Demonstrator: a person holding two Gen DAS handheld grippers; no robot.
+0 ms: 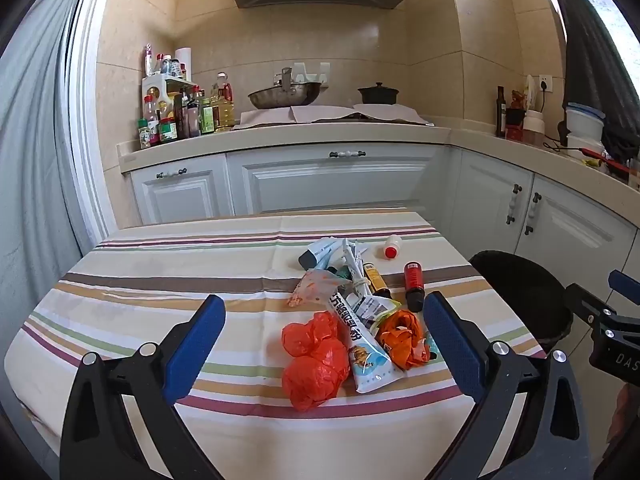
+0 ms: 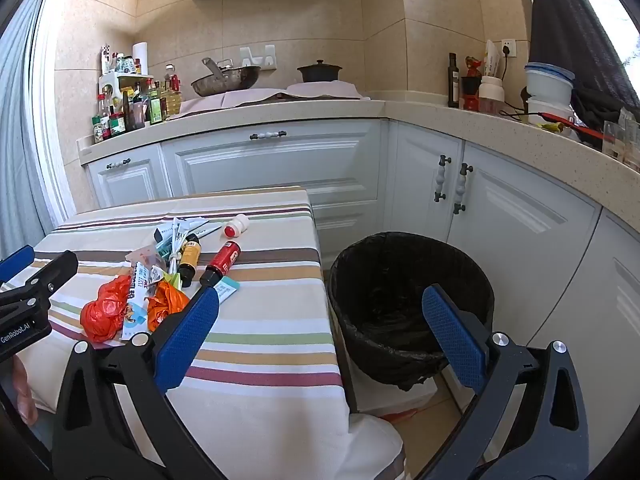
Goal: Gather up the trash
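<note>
Striped-cloth tabletop (image 1: 168, 264), biggest thing here, carrying a heap of trash toward its right side. Just off the right edge, on the floor beside white cabinets: round bin with black liner (image 2: 412, 304), well apart from the heap. Left tongs (image 1: 324, 340) spread wide above the near edge of the tabletop, gripping nothing, blue pads (image 1: 196, 344) flanking the near end of the heap. Right tongs (image 2: 320, 336) likewise spread wide and unloaded, one finger over the cloth, the other over the bin's rim.

In the heap, nearest: crumpled red plastic bag (image 1: 314, 360), touching a long white snack wrapper (image 1: 362, 340) with printed characters. Just right of the wrapper, a bunched orange bag (image 1: 402, 338). Behind those, a clear pouch with orange crumbs (image 1: 312, 290), tilted against the wrapper. Further back, a pale blue-white tube (image 1: 320, 252) lying flat. Beside the pile's right side, a red bottle with black cap (image 1: 413, 284) on its side, and next to it a smaller yellow-labelled bottle (image 1: 375, 278), also lying down. Farthest and smallest: a white bottle with red cap (image 1: 391, 247), lying apart from the rest.
</note>
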